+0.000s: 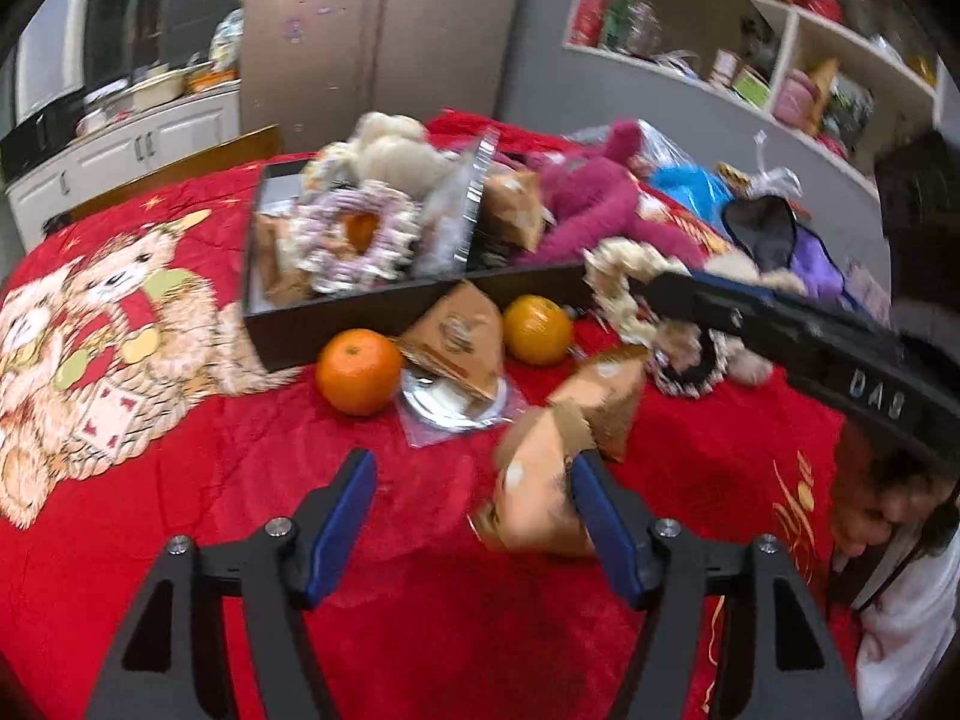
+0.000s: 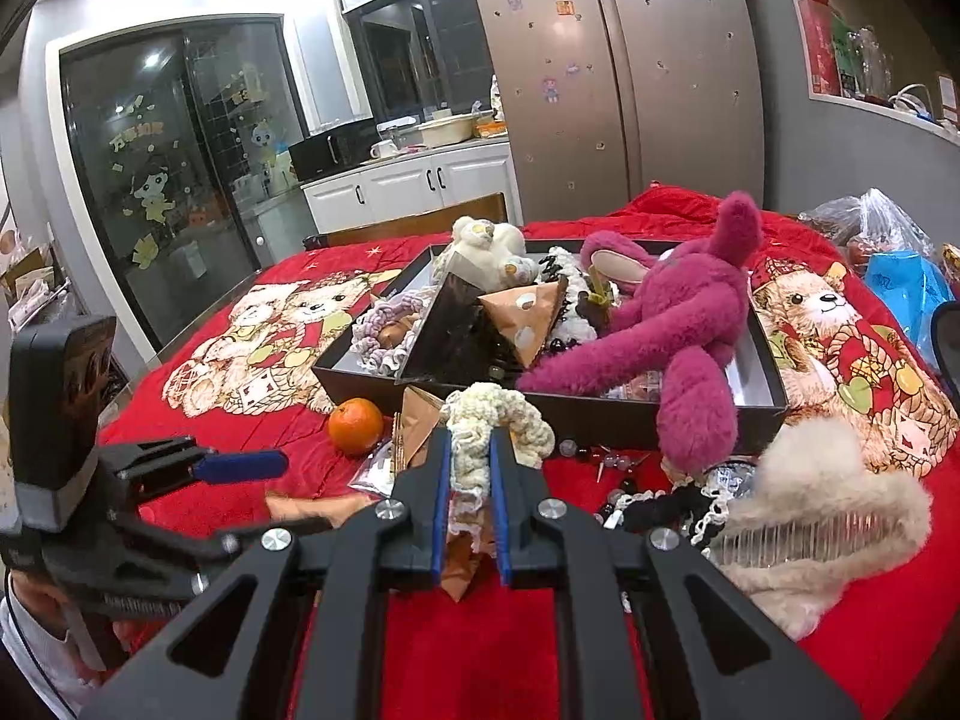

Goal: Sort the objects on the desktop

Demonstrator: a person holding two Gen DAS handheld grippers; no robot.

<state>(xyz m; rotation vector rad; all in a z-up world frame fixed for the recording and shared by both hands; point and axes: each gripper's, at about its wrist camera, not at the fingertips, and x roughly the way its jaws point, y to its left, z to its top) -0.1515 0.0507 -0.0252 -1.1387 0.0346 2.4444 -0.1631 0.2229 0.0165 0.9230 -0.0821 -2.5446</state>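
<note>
Gripping a cream crocheted scrunchie (image 2: 474, 438), the right hand-held gripper (image 2: 471, 450) has its jaws nearly closed on it. The left hand-held gripper (image 1: 474, 480) gapes wide, an orange paper packet (image 1: 540, 480) blurred against its right finger. Two tangerines (image 1: 359, 371) (image 1: 537, 329) sit on the red-clothed desk (image 1: 180, 510) before two black trays (image 2: 600, 414).

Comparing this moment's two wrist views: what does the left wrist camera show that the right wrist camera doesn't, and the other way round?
Left wrist only: a second orange by the box front, and the wall shelves.

Right wrist only: the right gripper shut on a cream crocheted scrunchie, a fluffy beige hair comb, and the glass door with stickers.

Both: the black box, magenta plush, one orange, and the open left gripper.
</note>
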